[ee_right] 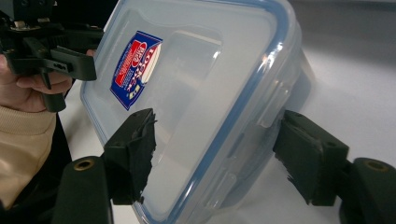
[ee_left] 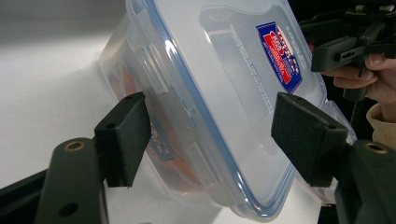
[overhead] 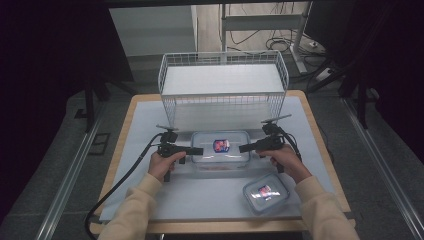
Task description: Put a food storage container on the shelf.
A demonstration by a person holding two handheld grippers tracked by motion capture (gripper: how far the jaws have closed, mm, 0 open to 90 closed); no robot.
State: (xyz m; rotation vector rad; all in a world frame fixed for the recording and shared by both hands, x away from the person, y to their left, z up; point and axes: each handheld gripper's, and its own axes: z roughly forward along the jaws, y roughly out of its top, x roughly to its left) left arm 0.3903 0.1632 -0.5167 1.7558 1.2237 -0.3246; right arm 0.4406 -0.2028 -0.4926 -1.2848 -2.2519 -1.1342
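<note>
Now each hand-held gripper — left (overhead: 198,150), right (overhead: 244,148) — straddles the lidded container (overhead: 220,152), jaws unclamped

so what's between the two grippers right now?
The big lidded box, high view: left gripper at one short end, right gripper at the other. Both gripper views show an edge between open jaws, pads apart from it.

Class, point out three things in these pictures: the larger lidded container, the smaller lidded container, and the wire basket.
larger lidded container (overhead: 220,155), high view, on its clear lid
smaller lidded container (overhead: 266,192), high view, on its lid beside the label
wire basket (overhead: 224,97), high view, on its front rim
</note>
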